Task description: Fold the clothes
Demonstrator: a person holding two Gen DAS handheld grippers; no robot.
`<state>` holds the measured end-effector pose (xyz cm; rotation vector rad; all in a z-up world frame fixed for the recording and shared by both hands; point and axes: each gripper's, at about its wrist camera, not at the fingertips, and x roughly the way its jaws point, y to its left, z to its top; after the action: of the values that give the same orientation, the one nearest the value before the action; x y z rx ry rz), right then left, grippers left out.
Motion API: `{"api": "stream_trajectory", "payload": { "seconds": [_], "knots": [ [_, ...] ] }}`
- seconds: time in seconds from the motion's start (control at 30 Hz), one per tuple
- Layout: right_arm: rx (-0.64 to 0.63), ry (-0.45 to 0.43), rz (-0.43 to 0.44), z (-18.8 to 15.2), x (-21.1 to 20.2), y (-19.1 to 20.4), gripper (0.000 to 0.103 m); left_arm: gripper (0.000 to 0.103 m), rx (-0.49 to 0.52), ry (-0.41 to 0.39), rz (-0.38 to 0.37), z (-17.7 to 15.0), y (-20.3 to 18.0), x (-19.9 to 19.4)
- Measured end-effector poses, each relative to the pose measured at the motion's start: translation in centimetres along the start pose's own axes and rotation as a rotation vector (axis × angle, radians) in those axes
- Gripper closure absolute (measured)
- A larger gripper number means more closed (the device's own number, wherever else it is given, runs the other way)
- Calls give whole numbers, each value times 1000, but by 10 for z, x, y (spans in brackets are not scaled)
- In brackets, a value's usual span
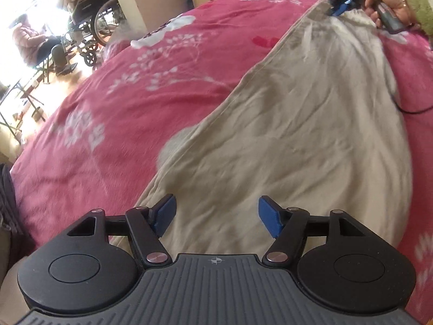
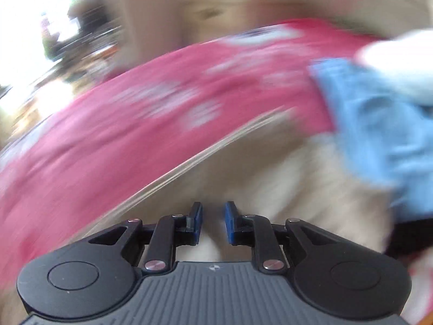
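Bed, pink floral blanket (image 1: 130, 113); beige garment (image 1: 284, 140) spread flat, blue cloth (image 2: 384, 124) beside

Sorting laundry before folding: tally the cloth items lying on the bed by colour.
Beige: 1, the large wrinkled beige garment spread flat.
Light blue: 1, the crumpled light blue cloth at its far end.
White: 1, a blurred white cloth above the blue one.
Pink: 1, the pink floral blanket underneath.
Total: 4
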<state>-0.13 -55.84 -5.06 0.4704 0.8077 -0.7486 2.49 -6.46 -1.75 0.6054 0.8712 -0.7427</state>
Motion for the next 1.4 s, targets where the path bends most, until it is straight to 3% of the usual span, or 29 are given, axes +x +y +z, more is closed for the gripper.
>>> {"api": "stream_trajectory", "payload": {
  "seconds": [0.03, 0.07, 0.17, 0.3, 0.4, 0.43, 0.53, 0.57, 0.7, 0.8, 0.87, 0.9, 0.97, 1.0, 1.1, 1.17, 1.3, 1.33, 1.4],
  "knots": [
    [62, -14, -38, 8, 1, -13, 83, 34, -18, -16, 1, 3, -3, 2],
    [112, -15, -11, 13, -3, -25, 83, 34, -42, -34, -5, 7, -5, 6],
    [119, 41, 206, 12, -20, -45, 83, 34, -145, -92, -27, 12, -10, 22],
    [-308, 118, 353, -20, -37, -13, 83, 34, -223, -133, -2, 10, -15, 37],
    [-466, 122, 300, -41, -30, -2, 83, 32, -235, -137, 56, 7, -11, 40],
    [-466, 111, 247, -43, -26, -12, 82, 32, -243, -134, 65, 6, -8, 40],
    [-330, 67, 67, -35, -25, -63, 82, 32, -258, -123, 95, 7, 2, 40],
    [-274, 59, 49, -31, -29, -75, 82, 32, -260, -119, 101, 7, 4, 41],
    [-169, 61, 240, -24, -43, -72, 80, 32, -263, -116, 119, 8, 3, 42],
    [-312, 95, 372, -35, -41, -26, 81, 31, -268, -116, 138, 7, 0, 44],
    [-503, 116, 395, -55, -41, 2, 81, 30, -277, -115, 146, 7, 0, 45],
    [-583, 118, 398, -64, -40, 12, 81, 30, -277, -112, 151, 7, 1, 45],
    [-617, 73, 336, -69, -38, -2, 83, 29, -271, -102, 167, 7, 2, 44],
    [-566, 62, 267, -63, -34, -15, 77, 29, -267, -96, 176, 7, 3, 44],
    [-403, 14, 23, -45, -30, -51, 76, 29, -248, -66, 182, 10, 6, 44],
    [-319, -7, 54, -39, -35, -63, 76, 29, -218, -27, 184, 15, 8, 44],
    [-313, 23, 290, -50, -34, -38, 76, 30, -136, 58, 204, 27, 14, 36],
    [-335, 49, 299, -54, -28, -30, 76, 30, -117, 74, 210, 29, 16, 31],
    [-296, 12, 262, -60, -20, -32, 76, 30, -100, 99, 211, 31, 21, 19]
  ]
}}
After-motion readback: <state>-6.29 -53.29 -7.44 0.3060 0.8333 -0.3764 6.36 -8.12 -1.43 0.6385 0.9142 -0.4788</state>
